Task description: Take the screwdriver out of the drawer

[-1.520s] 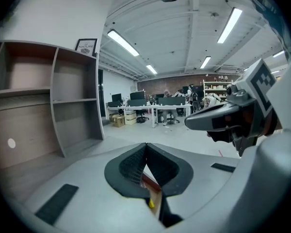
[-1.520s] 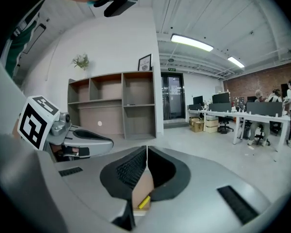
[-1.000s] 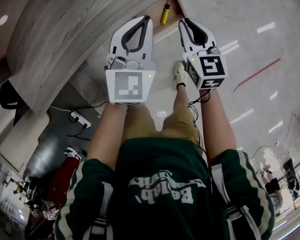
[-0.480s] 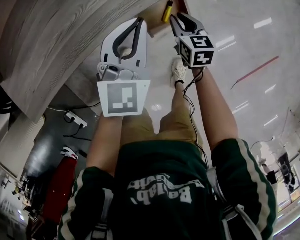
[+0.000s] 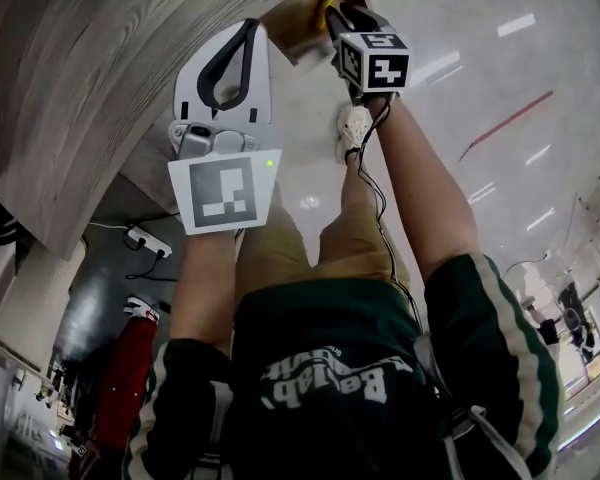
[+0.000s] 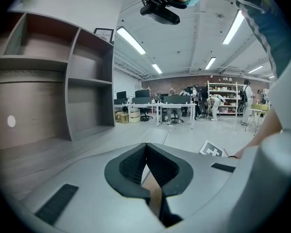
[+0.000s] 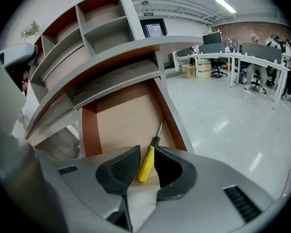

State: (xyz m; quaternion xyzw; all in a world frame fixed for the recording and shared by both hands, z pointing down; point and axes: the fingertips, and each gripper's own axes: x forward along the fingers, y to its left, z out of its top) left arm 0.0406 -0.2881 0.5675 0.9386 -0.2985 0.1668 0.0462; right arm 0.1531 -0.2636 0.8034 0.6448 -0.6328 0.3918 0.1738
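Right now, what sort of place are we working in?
It looks like an open-plan office or lab workspace. Rows of desks have people working at them, storage racks stand along the far wall, and long ceiling strip lights run over a glossy floor.

Yellow on the handle of the screwdriver [image 7: 145,165], black at its collar, bare silver along the shaft. Pale tan over the bottom of the drawer [image 7: 128,115], reddish brown on its side walls. Light grey on the right gripper [image 7: 146,149] and left gripper [image 6: 146,147], black ribbing on their pads, black-and-white squares on their cubes. Grey wood grain on the cabinet [image 5: 110,58] at left. Dark green with white lettering and sleeve stripes on the shirt [image 5: 320,368]. Pale grey on the floor [image 5: 500,48], one red line at right.
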